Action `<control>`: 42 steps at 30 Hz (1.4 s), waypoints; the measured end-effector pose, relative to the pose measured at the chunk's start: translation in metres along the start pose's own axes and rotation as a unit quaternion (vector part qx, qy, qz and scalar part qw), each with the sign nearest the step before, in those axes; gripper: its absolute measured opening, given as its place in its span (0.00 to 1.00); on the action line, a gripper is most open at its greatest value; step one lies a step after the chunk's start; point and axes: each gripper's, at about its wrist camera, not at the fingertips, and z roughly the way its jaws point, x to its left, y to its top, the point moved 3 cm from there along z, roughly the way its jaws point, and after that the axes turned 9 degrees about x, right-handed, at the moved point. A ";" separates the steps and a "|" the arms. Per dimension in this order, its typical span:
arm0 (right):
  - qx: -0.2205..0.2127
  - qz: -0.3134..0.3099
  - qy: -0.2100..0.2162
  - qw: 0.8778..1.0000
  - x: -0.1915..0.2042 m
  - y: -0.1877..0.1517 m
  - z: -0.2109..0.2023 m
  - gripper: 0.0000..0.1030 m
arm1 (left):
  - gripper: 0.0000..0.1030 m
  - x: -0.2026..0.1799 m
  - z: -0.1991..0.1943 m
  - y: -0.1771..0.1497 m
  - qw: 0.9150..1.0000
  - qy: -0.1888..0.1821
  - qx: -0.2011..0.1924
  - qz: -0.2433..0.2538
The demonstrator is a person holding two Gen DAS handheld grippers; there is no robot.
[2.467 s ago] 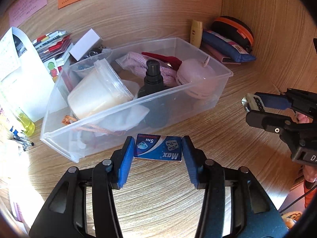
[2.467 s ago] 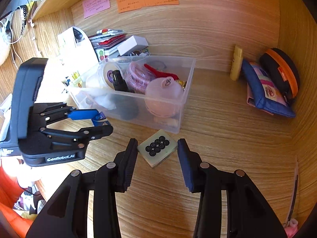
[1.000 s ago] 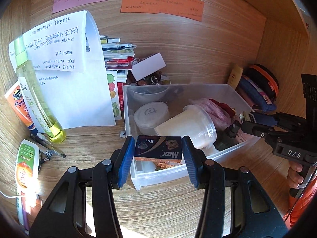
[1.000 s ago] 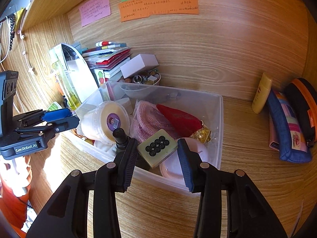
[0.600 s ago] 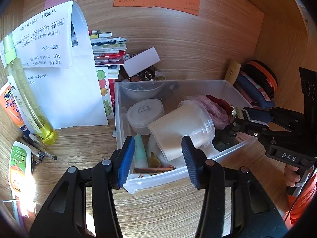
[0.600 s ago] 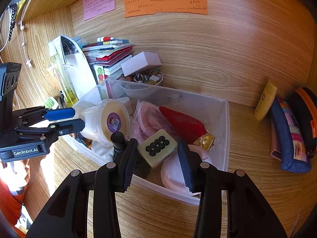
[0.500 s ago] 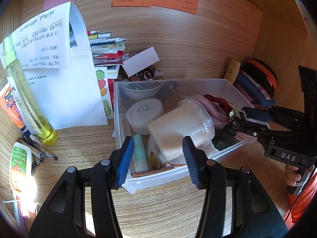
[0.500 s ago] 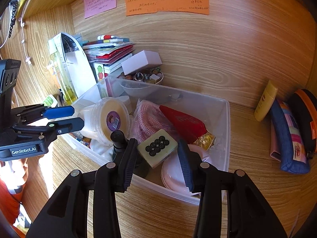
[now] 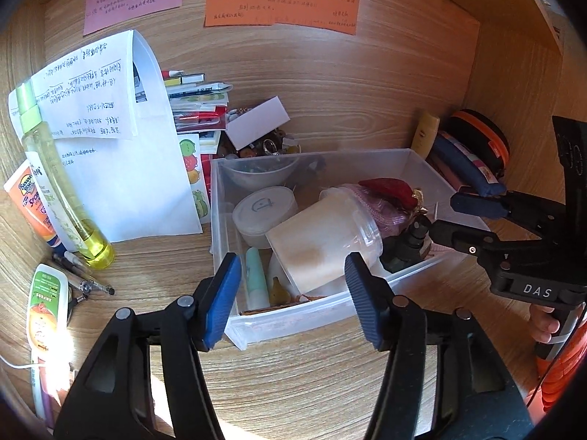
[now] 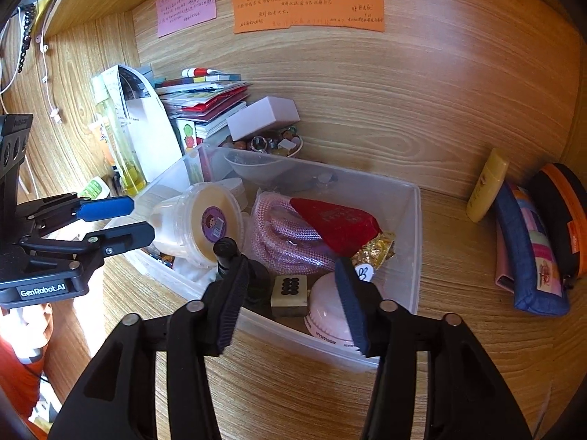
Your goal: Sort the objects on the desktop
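Observation:
A clear plastic bin (image 9: 330, 154) (image 10: 416, 242) sits on the wooden desk, packed with a white tub (image 9: 323, 242) (image 10: 205, 223), pink rope (image 10: 279, 234), a red pouch (image 10: 337, 223) and a black bottle (image 10: 225, 249). My left gripper (image 9: 291, 300) hangs over the bin's near left corner, jaws opening with nothing between them. A thin brown box edge (image 9: 282, 306) shows through the bin's front wall. My right gripper (image 10: 290, 295) is over the near right part, jaws opening. The mahjong tile (image 10: 290, 291) lies loose in the bin beside a pink round case (image 10: 326, 311).
Left of the bin stand a yellow bottle (image 9: 58, 190), an orange tube (image 9: 29, 198), a folded paper (image 9: 110, 139) and a green tube (image 9: 46, 304). A white box (image 10: 262, 117) and books sit behind. At right lie a blue pouch (image 10: 528, 249), a black-orange case (image 10: 565, 212) and a yellow tube (image 10: 486, 190).
The left gripper let go of the blue box, which fell into the bin, and its jaws spread wider. The right gripper opened and the mahjong tile dropped into the bin.

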 end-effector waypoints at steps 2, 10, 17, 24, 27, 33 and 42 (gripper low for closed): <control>-0.006 0.001 -0.002 1.000 0.000 -0.001 -0.005 0.56 | 0.58 -0.002 -0.004 -0.001 1.000 0.005 -0.004 0.001; -0.021 0.011 -0.028 0.999 -0.001 -0.008 -0.024 0.73 | 0.73 -0.014 -0.021 -0.005 0.999 0.030 -0.027 0.003; -0.028 0.021 -0.035 0.999 -0.001 -0.017 -0.038 0.80 | 0.81 -0.024 -0.033 -0.013 0.999 0.034 -0.036 -0.002; -0.037 0.031 -0.038 0.998 0.001 -0.028 -0.049 0.85 | 0.84 -0.032 -0.039 -0.021 0.998 0.042 -0.039 -0.012; -0.046 0.036 -0.041 0.997 0.002 -0.032 -0.055 0.86 | 0.92 -0.034 -0.043 -0.025 0.997 0.053 -0.049 -0.018; -0.057 0.043 -0.038 0.997 0.004 -0.039 -0.063 0.86 | 0.93 -0.038 -0.048 -0.035 0.996 0.067 -0.058 -0.026; -0.057 0.058 -0.037 0.996 0.004 -0.049 -0.063 0.86 | 0.93 -0.037 -0.042 -0.042 0.996 0.069 -0.045 -0.038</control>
